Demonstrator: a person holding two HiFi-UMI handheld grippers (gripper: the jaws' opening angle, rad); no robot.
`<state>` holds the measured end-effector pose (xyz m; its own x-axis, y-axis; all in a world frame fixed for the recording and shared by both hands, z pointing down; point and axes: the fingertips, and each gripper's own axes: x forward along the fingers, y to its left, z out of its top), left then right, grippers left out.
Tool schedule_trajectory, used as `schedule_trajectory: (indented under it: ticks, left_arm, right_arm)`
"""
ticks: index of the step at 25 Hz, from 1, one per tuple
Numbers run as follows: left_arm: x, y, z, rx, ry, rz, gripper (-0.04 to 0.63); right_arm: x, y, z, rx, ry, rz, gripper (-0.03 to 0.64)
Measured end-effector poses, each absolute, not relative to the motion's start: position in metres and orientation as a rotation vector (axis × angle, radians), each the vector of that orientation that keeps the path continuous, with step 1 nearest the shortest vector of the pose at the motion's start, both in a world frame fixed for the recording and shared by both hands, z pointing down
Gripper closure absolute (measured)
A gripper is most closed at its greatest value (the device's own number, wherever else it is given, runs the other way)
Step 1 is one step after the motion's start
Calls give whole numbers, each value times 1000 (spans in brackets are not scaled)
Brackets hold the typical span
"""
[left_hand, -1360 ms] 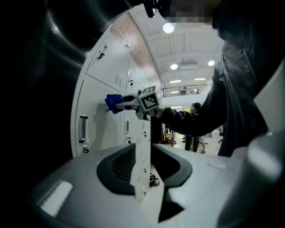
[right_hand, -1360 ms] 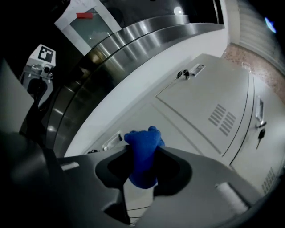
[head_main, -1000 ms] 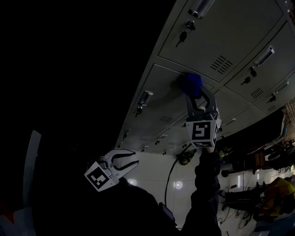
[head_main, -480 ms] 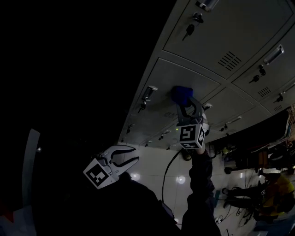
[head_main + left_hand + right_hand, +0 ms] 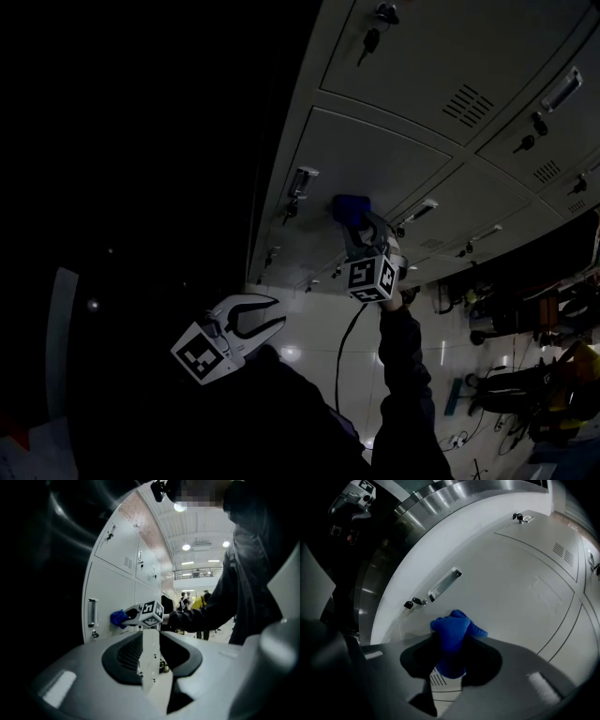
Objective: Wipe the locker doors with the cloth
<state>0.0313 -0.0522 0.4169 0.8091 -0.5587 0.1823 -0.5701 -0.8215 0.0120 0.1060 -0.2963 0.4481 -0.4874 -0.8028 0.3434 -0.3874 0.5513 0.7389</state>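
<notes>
Dim locker bank: the cloth, pinched in the right hand-held gripper, lay against one locker door near its handle, the left hand-held gripper pressed together, empty, well apart; wiping judged mid-course, neighbouring doors probably left.

A black cable is being trailed across a glossy pale floor, where ceiling light is being reflected in bright spots. In the left gripper view, the hall is being lit by round ceiling lamps, a railed gallery is being shown beyond, and people are being seen far off, one in yellow.
</notes>
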Motion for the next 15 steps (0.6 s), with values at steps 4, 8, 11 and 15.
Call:
schedule_trajectory:
  ticks: [4,8,11,15]
  left_arm:
    - [31,-51,420,2911,-920,282,494]
    - [30,-49,422,2893,-931,294,495]
    - [30,-48,425,2876,-940,311,495]
    - [29,-46,427,2866,-953,328,494]
  right_arm:
    - [106,-296,488,899,-2075,-759,497]
    - [106,-295,528,854,-2059,-742,497]
    - [105,-295,561,807,-2027,-737,497]
    - [105,-295,594,776,-2022,-686,497]
